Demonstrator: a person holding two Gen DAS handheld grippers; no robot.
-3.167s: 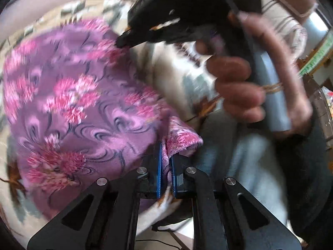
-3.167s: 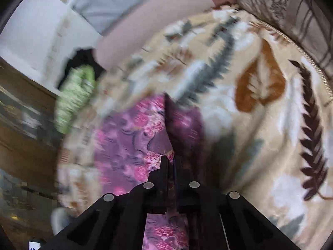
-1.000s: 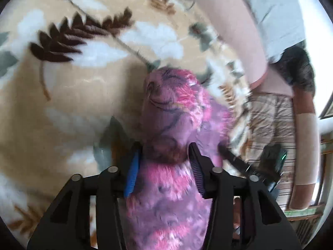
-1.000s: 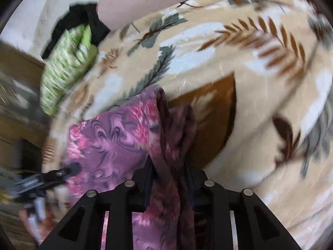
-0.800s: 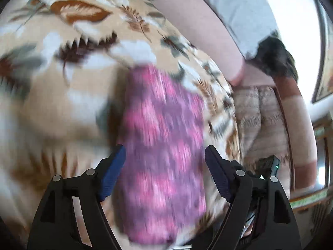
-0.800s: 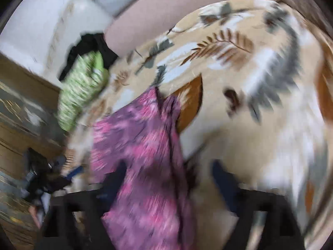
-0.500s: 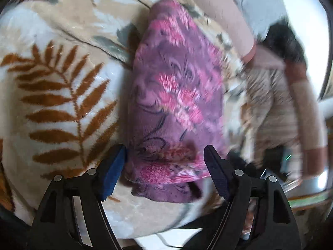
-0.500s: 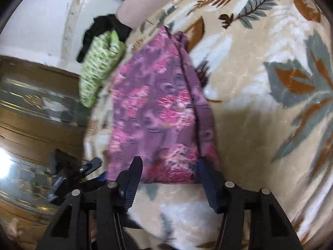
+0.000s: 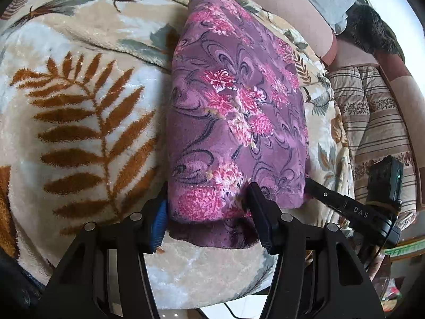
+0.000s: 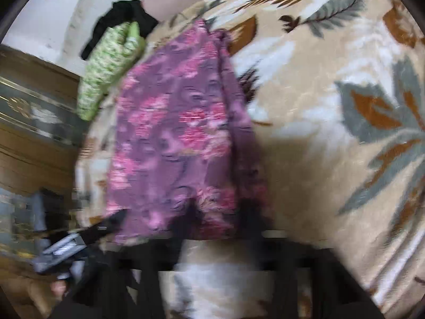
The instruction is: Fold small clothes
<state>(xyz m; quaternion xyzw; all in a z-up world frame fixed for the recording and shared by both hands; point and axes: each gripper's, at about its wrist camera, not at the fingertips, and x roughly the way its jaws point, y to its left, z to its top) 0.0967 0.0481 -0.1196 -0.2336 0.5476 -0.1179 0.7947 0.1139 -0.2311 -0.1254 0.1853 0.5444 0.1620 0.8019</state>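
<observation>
While the purple floral garment [image 9: 236, 111] lay folded into a long strip on the leaf-patterned blanket [image 9: 79, 122], we held our left gripper [image 9: 209, 218] at its six o'clock end, jaws spread apart on either side of the hem and clamping nothing. Our right gripper [image 10: 220, 228] sat at that same near edge in its own blurred view; we could not tell how its jaws stood. A green patterned cloth [image 10: 109, 71] lay at ten o'clock from the garment, beside a black item [image 10: 124, 16].
</observation>
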